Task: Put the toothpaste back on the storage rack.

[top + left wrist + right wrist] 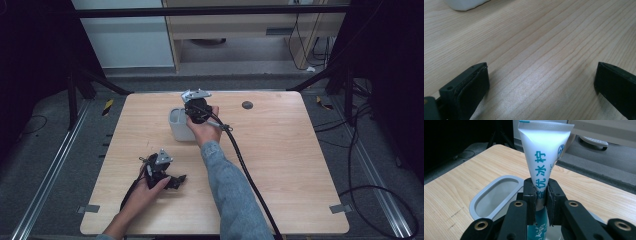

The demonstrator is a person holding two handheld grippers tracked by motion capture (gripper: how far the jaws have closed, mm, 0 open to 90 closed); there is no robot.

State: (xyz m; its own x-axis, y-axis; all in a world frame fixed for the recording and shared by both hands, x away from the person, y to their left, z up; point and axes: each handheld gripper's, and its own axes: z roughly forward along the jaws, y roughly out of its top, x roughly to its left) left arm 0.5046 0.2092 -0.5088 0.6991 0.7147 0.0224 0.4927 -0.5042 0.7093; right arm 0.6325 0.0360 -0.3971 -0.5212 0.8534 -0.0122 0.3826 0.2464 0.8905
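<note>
Above the grey holder (495,196), toothpaste tube (543,157) pinched upright by right gripper (541,195) (left gripper (541,82) agape)

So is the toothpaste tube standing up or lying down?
Standing up: the tube rises straight from the right gripper, crimped end on top.

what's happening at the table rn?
A person works two handheld grippers at a wooden table. The right gripper is shut on a white toothpaste tube with teal print, holding it upright just over a grey-rimmed white holder near the middle of the table. The tube is not yet in the holder. The left gripper rests low near the table's front left, jaws wide open over bare wood, holding nothing.
</note>
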